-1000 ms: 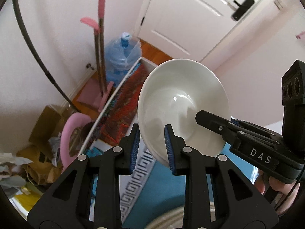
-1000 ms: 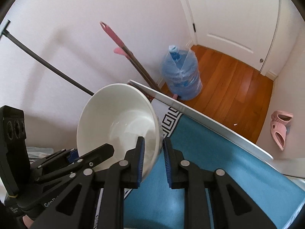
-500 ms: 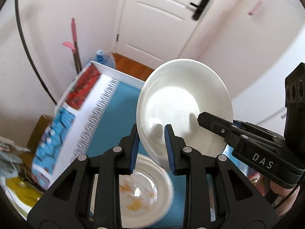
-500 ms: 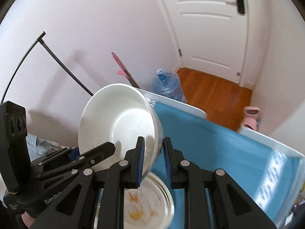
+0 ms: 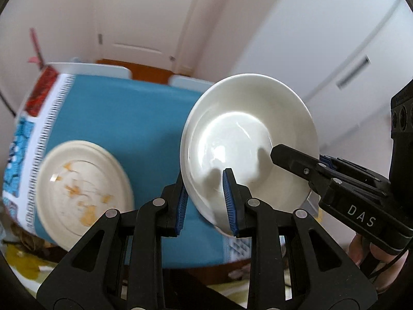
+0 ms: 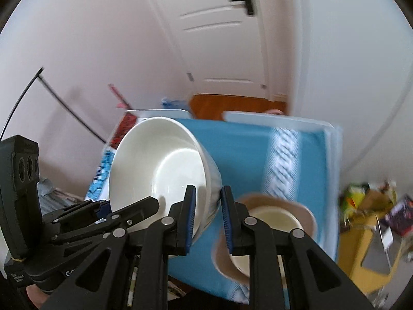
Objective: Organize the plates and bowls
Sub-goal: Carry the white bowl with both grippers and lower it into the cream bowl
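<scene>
Right now, left wrist view: left gripper (image 5: 206, 199) is closed down on the near rim of the white bowl (image 5: 247, 139), one pad inside, one outside the wall, bowl tipped w/ its mouth toward the cam and held in the air above the table (image 5: 134, 118), over the blue cloth's right side. Right gripper (image 5: 304, 166) comes in from the right and pinches the opposite rim, one finger laid across the inside. Near the table's left edge sits a stained plate stack (image 5: 82, 191), orange smears on top, well apart from the bowl. Right wrist view: right gripper (image 6: 207, 217) is narrowed onto the bowl's wall, rim between the blue pads (image 6: 190, 217); left gripper (image 6: 134, 210) grips the far rim at lower left. Below and just right of the pads, near the table's front edge, a beige bowl (image 6: 268, 219) sits on a pinkish-beige plate (image 6: 307, 213); partly hidden by the fingers. Judgement: step is carrying the white bowl to a spot for nesting or stacking, prob. the beige bowl. To do it well: level the bowl first, keep both grips even so the glazed rim doesn't slip, lower straight & centred over the target, release one side only once it's seated. Risk: ceramic clash if dropped tilted.
</scene>
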`<state>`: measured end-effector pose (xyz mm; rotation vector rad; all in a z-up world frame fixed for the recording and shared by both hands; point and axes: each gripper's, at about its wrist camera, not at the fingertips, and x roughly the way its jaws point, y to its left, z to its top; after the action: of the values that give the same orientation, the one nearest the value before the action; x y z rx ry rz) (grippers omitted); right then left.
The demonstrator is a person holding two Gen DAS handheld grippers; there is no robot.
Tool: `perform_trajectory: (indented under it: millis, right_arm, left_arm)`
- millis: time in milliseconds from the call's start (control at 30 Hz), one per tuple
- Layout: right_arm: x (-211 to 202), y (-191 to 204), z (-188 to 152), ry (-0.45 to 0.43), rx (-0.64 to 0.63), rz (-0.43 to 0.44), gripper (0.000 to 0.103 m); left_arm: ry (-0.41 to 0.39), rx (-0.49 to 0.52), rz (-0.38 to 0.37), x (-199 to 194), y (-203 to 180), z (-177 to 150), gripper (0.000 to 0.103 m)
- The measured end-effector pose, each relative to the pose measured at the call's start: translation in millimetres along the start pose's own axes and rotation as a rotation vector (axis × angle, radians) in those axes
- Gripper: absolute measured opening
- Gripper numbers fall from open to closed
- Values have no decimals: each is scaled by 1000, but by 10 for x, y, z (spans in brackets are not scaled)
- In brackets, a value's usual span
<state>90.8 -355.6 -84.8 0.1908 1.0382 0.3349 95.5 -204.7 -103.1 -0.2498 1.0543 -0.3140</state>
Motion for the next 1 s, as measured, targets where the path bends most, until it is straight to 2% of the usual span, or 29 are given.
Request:
perform_trajectory:
  millis: [200,433,733,1000]
  right_arm:
    - [-5,-498,-365,26,115,-61,18]
    - [207,-910,-654,74,208,-76,18]
    - [360,-1009,-749,102,192,-100,18]
    - [410,-1014,-779,113,154,-132,18]
  left_arm:
    - [109,89,-32,435,-427,-273,23]
    - [202,158,10,866,-609,-473,23]
    - [236,225,77,1078,-720,-565,23]
    - [228,282,127,1147,-762,-546,23]
